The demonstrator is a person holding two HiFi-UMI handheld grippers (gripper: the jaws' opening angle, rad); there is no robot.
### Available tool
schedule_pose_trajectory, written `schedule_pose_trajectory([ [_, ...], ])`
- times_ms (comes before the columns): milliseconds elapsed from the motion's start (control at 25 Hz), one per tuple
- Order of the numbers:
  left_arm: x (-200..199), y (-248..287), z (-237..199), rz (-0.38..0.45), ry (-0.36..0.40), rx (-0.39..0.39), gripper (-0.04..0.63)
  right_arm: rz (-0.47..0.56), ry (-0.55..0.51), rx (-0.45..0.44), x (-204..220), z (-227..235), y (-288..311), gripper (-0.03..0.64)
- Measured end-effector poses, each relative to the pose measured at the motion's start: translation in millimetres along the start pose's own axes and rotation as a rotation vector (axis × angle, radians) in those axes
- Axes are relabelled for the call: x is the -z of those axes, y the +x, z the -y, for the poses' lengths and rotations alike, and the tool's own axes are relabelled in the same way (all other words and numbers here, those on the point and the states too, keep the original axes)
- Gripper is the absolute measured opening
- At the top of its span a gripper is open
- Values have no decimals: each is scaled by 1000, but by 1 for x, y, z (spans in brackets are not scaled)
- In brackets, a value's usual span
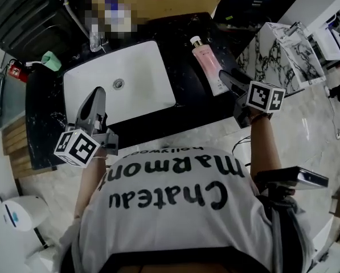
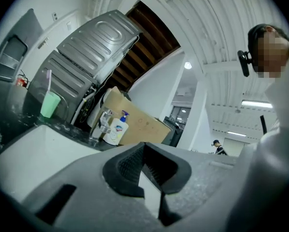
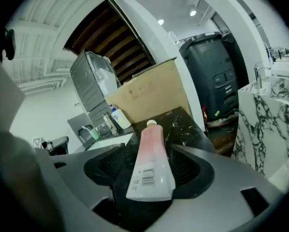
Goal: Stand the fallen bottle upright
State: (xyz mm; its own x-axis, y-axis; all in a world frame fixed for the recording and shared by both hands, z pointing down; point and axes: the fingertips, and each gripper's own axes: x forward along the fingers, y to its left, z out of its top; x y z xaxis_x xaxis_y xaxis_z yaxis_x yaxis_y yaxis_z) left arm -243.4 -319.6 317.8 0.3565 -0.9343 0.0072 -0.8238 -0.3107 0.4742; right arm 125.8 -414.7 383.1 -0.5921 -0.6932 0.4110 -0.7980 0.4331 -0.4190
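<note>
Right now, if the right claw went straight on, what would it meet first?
The bottle, lying on the counter; its flat end seems to sit between the right claw's open jaws.

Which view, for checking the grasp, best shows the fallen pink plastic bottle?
Right gripper view: the pink plastic bottle lies close between open jaws. Head view shows it small on the black counter; left gripper view lacks it.

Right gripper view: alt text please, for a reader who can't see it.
A pink bottle lies on its side on a black marble counter, cap pointing away, between the open jaws of the right gripper. Behind it stand a cardboard box and a pump soap bottle.
</note>
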Motion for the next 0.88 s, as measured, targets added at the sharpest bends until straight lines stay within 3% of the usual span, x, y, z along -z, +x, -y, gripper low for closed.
schedule_pose_trajectory([
  [120, -5, -13, -18, 27, -20, -54, 14, -126, -87, 26, 6, 5, 33, 284],
  [440, -5, -41, -37, 69, -54, -129, 14, -395, -280, 81, 24, 4, 78, 284],
  [880, -10, -75, -52, 137, -62, -210, 14, -648, -289, 97, 46, 5, 105, 307],
])
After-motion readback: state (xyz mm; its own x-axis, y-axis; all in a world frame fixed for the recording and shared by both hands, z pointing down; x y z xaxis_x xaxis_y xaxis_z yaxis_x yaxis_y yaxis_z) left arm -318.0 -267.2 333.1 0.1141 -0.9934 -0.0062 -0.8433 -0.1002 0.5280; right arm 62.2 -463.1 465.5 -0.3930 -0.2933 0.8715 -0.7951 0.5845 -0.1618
